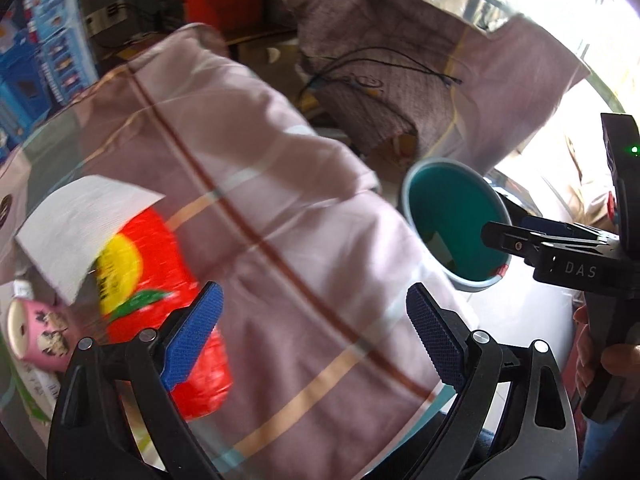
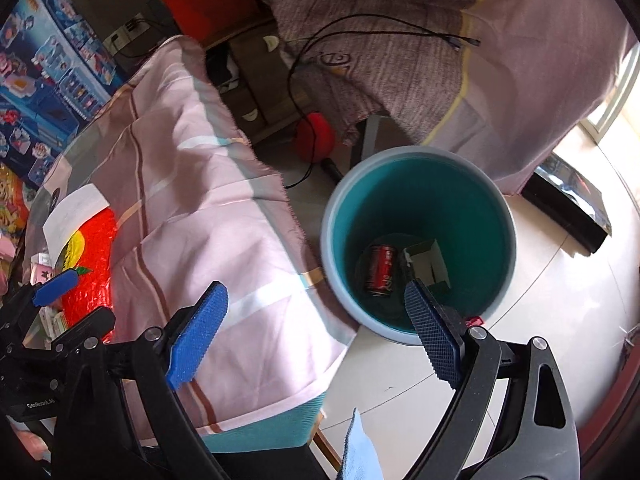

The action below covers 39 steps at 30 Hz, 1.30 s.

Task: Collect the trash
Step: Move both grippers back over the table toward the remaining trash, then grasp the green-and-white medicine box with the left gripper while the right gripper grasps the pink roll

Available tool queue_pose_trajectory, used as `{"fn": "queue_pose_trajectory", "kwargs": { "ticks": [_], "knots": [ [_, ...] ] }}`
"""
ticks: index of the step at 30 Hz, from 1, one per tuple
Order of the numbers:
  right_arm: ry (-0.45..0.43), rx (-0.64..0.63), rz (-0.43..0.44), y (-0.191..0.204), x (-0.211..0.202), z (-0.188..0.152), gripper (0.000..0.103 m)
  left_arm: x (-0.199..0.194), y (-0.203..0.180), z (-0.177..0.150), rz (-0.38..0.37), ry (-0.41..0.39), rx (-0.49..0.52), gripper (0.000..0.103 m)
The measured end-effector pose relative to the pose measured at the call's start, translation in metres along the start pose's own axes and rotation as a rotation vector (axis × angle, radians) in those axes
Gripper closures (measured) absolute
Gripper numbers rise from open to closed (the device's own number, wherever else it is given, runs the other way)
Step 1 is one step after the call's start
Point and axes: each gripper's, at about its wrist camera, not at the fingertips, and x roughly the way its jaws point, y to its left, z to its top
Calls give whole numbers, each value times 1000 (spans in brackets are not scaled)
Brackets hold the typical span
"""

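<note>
A pale pink checked cloth with brown and tan stripes (image 1: 256,200) is covering the worktop and hanging over its near edge toward the pale tiled floor (image 2: 560,320). A second, grey-brown woven cloth (image 2: 360,40) is draping over furniture at the far side of the room, with a thin black cable (image 2: 304,80) trailing across it and down to the floor. Blue printed cartons (image 2: 48,80) are stacking up beyond the worktop's left edge.

A round teal plastic bin with a grey rim (image 2: 416,240) is standing on the floor just beside the hanging cloth. Only the right wrist view is looking down into it: a crushed red drinks can (image 2: 380,270) and a small open grey cardboard box (image 2: 426,264) are lying side by side on its bottom. The left wrist view is catching the bin's mouth only, half hidden behind the right gripper (image 1: 520,240).

Near the worktop's left edge a red crinkly snack bag with a yellow disc (image 1: 160,300) is lying under a white sheet of paper (image 1: 84,232), a pink printed cup (image 1: 36,336) close by.

The left gripper (image 1: 316,336) is hovering over the cloth, fingers wide, nothing between them. The right gripper (image 2: 316,336) is hanging over the bin's near rim, fingers wide and empty.
</note>
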Motion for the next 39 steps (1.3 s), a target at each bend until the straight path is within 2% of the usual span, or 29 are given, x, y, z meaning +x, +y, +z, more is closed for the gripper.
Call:
{"fn": "queue_pose_trajectory", "kwargs": {
  "ticks": [3, 11, 21, 26, 29, 37, 39],
  "knots": [
    [2, -59, 12, 32, -1, 1, 17, -17, 27, -10, 20, -26, -43, 5],
    [15, -197, 57, 115, -7, 1, 17, -60, 100, -51, 87, -86, -157, 4],
    [58, -380, 145, 228, -3, -5, 17, -93, 201, -113, 196, -93, -313, 4],
    [101, -437, 205, 277, 5, -7, 17, -91, 244, -137, 218, -86, -397, 4],
    [114, -447, 206, 297, 12, -7, 17, -82, 258, -143, 222, -64, -420, 4],
    [154, -467, 195, 326, 24, -6, 17, -49, 265, -130, 201, -18, -390, 4],
    [157, -454, 192, 327, 26, -3, 17, -42, 266, -126, 181, -30, -383, 4]
  ]
}}
